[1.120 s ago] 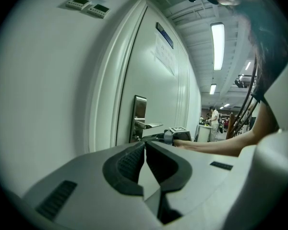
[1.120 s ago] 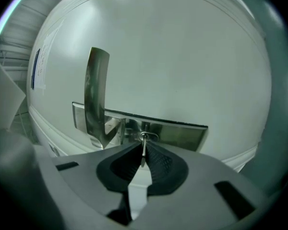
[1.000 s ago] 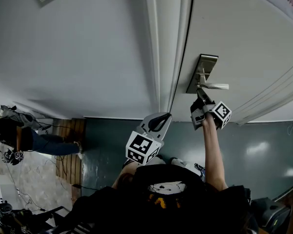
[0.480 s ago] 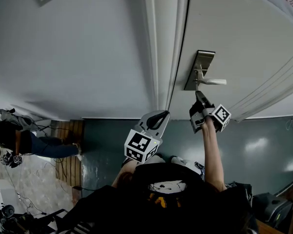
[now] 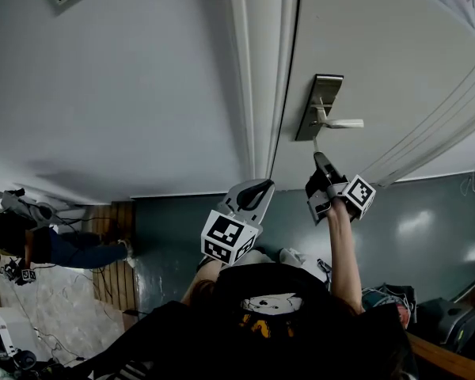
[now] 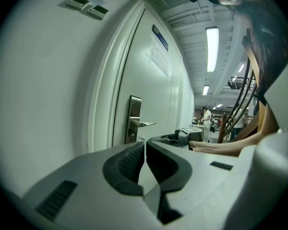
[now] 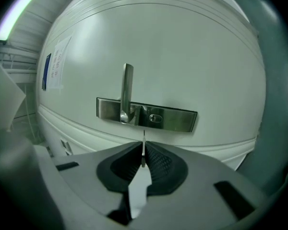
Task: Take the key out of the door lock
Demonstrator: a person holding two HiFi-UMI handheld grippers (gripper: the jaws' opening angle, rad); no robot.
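The right hand-held gripper (image 7: 143, 151) is clamped on the thin key (image 7: 143, 139), just clear of the lock plate (image 7: 173, 119), the left hand-held gripper (image 6: 144, 150) closed and empty; so slim a pinch could let the key twist loose and drop.

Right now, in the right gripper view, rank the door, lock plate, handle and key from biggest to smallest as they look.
1. door
2. lock plate
3. handle
4. key, only a thin sliver seen edge-on, although nearest the camera
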